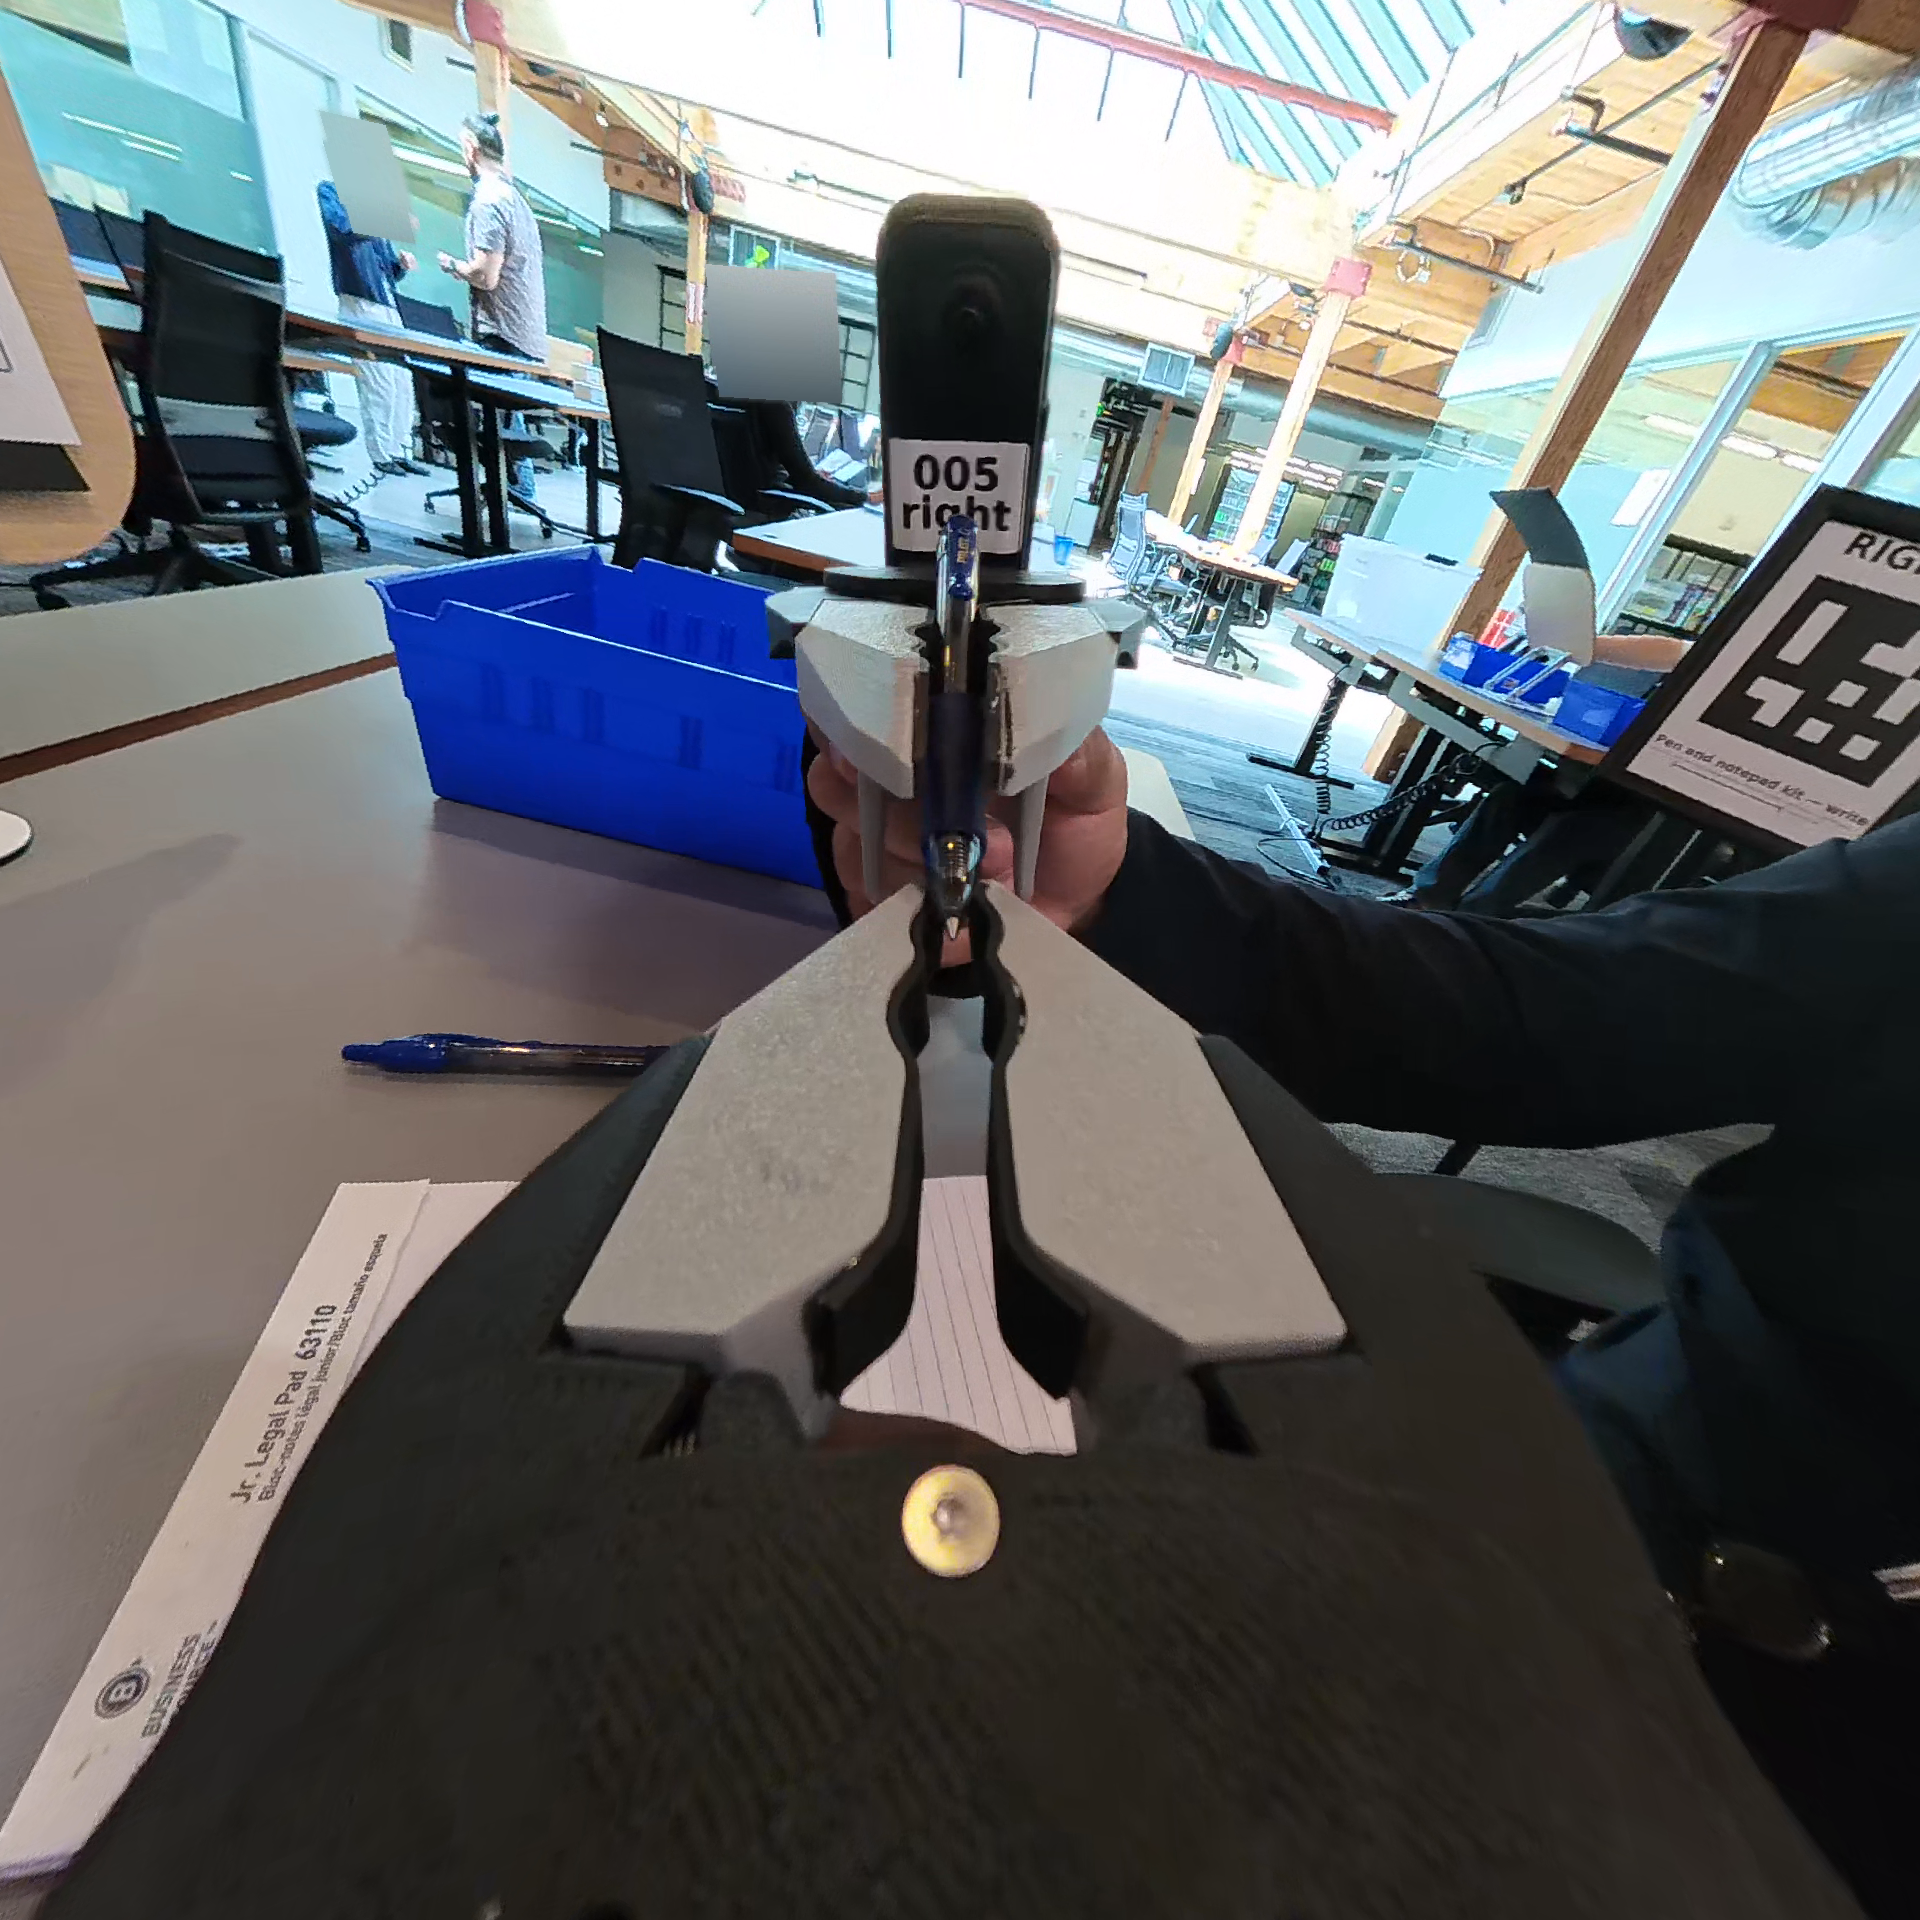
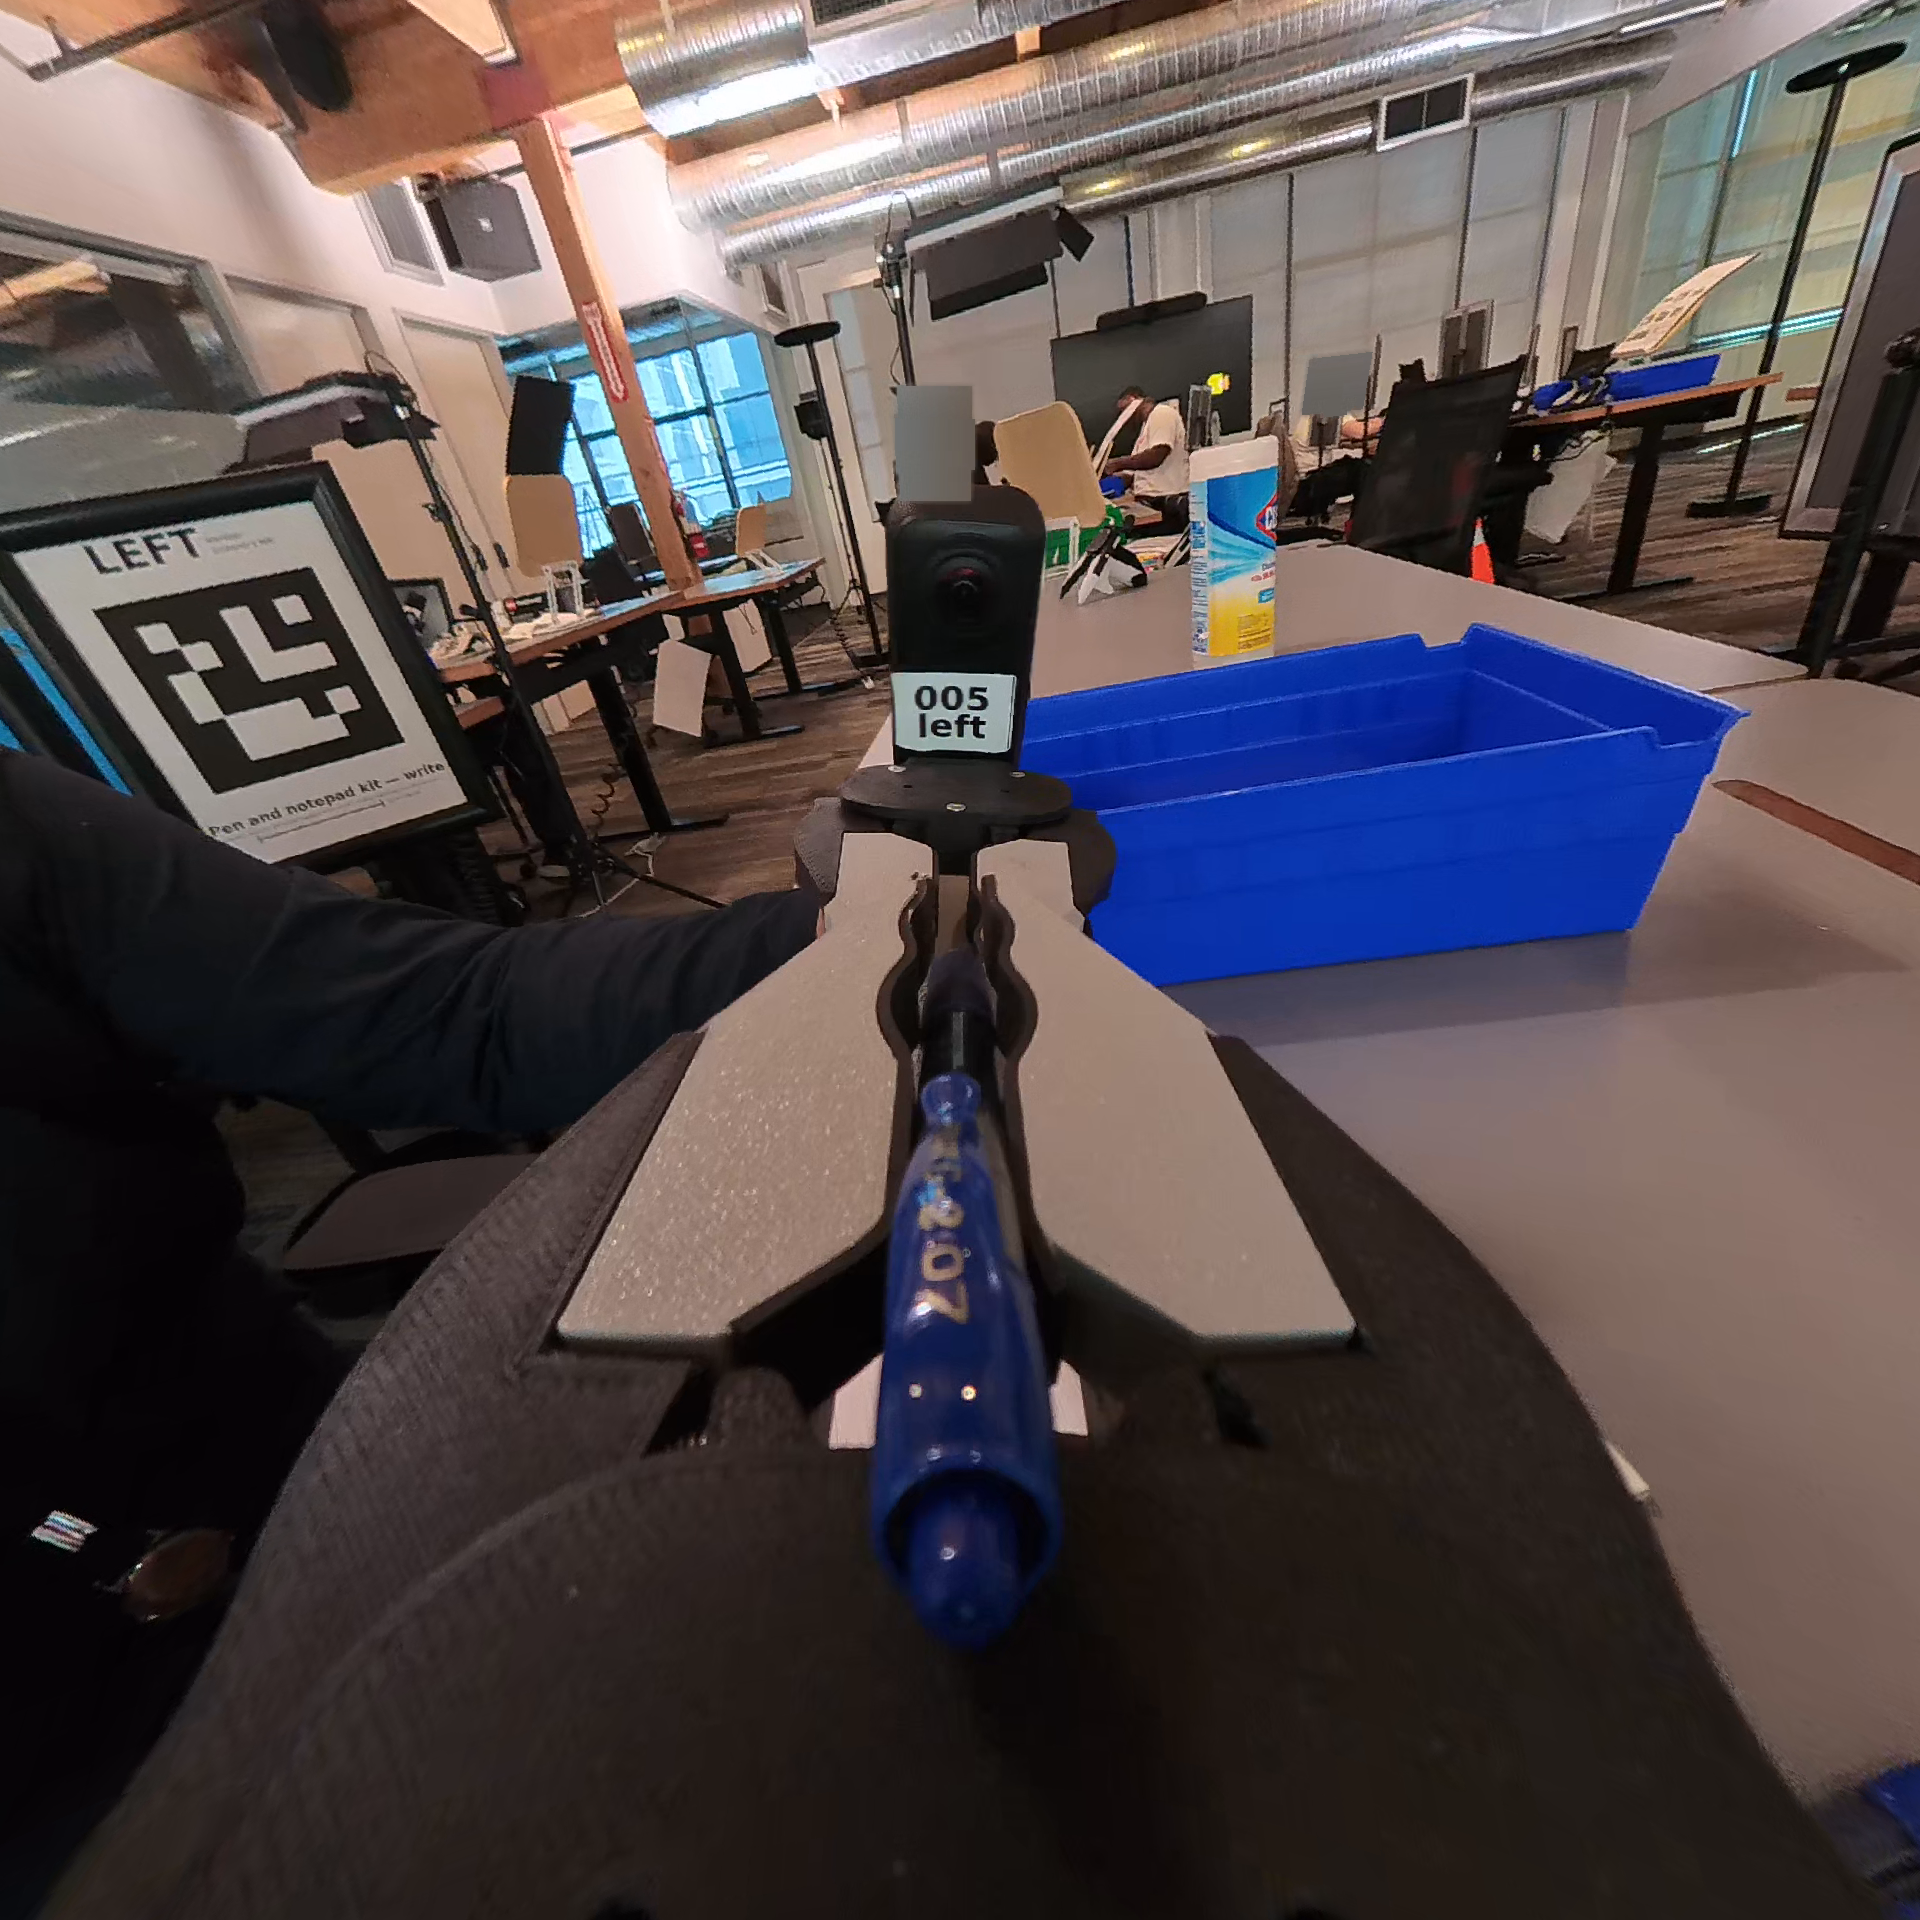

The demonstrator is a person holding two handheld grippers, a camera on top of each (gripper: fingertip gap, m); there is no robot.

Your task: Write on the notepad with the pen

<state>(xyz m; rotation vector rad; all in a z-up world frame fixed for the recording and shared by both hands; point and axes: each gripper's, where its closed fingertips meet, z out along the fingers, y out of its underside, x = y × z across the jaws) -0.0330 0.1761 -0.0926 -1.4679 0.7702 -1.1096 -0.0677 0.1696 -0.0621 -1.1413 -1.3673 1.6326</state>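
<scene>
The two claws faced each other above the grey worktop [image 1: 208,935]. The right claw [image 2: 951,925] was clamped on a blue pen [image 2: 961,1351], the barrel running back along its fingers toward the camera and the tip pointing at the left claw [image 1: 951,920]. The left claw's tips stood nearly closed right at the pen's point, though I could not tell if they pinched it. Beneath the left claw lay the lined notepad [image 1: 961,1299] with its white header strip. A second blue pen [image 1: 499,1055] lay near a blue bin [image 1: 582,707]
</scene>
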